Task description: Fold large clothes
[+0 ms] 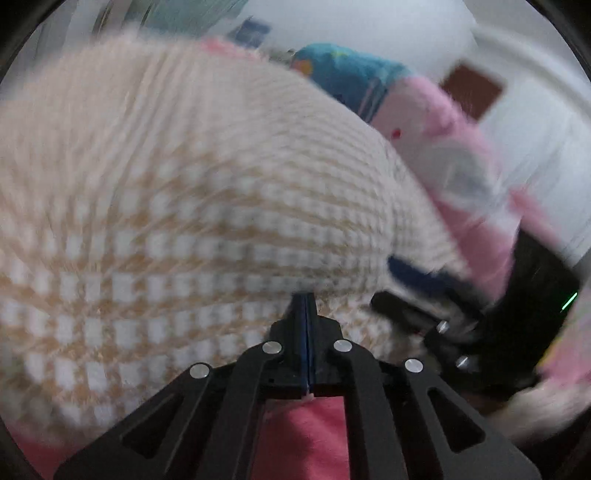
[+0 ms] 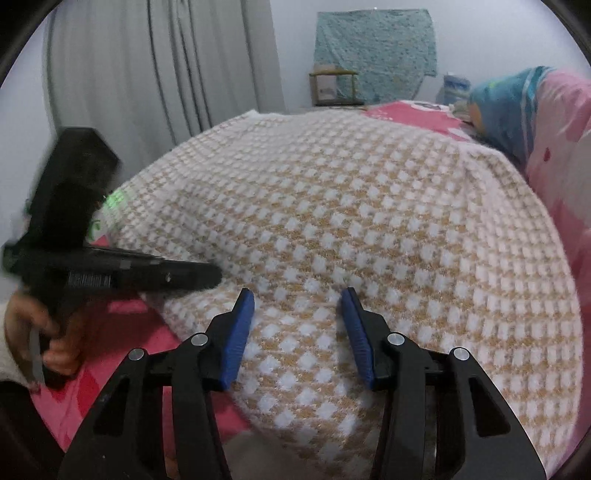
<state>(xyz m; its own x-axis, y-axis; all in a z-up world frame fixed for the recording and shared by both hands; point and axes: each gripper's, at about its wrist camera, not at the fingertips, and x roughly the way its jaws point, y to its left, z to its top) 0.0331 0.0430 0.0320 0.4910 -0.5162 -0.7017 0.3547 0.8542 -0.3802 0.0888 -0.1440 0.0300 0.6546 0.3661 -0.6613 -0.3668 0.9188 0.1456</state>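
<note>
soft even light - left view blurred, edges warped

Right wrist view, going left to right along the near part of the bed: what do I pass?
Hand holding the left claw → red sheet → right claw over the checked blanket → pink quilt.

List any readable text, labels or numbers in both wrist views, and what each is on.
None can be read.
Blue package by the far wall: any print is too small to read.
Dark blue item at the back of the left view: blurred, no text legible.
Checked garment, red sheet and pink bedding: patterns only, no lettering.
</note>
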